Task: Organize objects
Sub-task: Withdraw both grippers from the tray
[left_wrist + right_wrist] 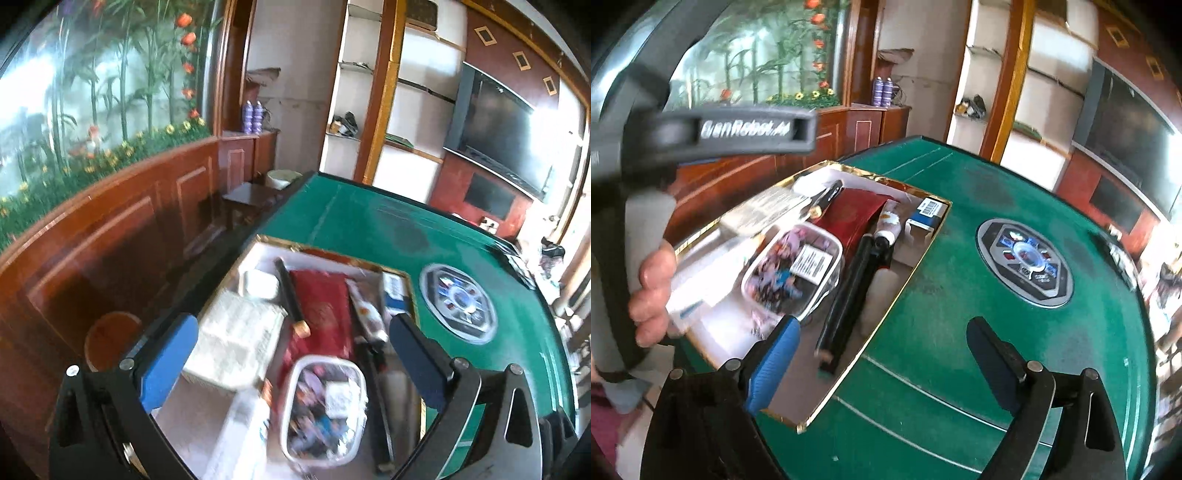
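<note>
Shallow gold-rimmed white tray (886, 325) sits on the green felt game table (960, 314), left of the round grey control hub (1025, 262). The objects are gathered inside it, probably to keep them together:
- clear lidded plastic container of small colourful items (325, 406), near end
- red flat packet (321, 314), middle
- black stick with a gold cap (290, 295), lying on the packet
- long black tube (849, 295), along the right side
- blue-and-white carton (925, 214), far right corner
- white textured box (236, 339), left side

Left gripper (295, 365) hangs over the near end of the tray, above the clear container; jaws wide apart, holding nothing. The right-wrist view shows the person's left hand (652, 291) around its grey handle.

Right gripper (882, 365) is pitched down over the tray's right rim and the felt; jaws apart, empty.

Judgement: sorting mostly done; no grasp underway.
</note>
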{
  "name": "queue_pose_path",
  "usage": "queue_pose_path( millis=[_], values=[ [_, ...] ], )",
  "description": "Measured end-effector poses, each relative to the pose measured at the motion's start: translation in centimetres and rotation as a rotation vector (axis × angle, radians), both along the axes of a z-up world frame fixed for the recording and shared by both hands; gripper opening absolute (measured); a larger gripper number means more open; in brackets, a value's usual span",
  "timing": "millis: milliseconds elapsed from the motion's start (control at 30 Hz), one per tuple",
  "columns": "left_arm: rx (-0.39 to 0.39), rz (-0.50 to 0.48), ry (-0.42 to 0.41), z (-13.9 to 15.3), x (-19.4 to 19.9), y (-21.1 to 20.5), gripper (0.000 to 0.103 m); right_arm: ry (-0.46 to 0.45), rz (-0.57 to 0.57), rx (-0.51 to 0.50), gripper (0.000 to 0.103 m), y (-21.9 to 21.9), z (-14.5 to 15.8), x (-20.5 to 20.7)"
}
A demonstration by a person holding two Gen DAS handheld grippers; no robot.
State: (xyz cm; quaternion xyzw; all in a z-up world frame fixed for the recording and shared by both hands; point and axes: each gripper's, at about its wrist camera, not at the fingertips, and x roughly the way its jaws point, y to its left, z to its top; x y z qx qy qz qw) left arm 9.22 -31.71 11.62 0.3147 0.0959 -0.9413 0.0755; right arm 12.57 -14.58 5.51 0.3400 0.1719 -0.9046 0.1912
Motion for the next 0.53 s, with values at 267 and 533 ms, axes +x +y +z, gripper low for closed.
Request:
queue_pose_path(
  millis=[267, 533],
  values=[
    [-0.013, 0.029, -0.001, -0.9, 3.1, 1.5, 0.103, 0.029, -0.005, 0.024, 0.096, 1.3, -0.6, 1.1],
    [-0.008, 0.158, 0.013, -1.1, 4.6, -0.4, 0.103, 0.029, -0.003, 0.03, 0.097, 1.3, -0.8, 1.4]
  ],
)
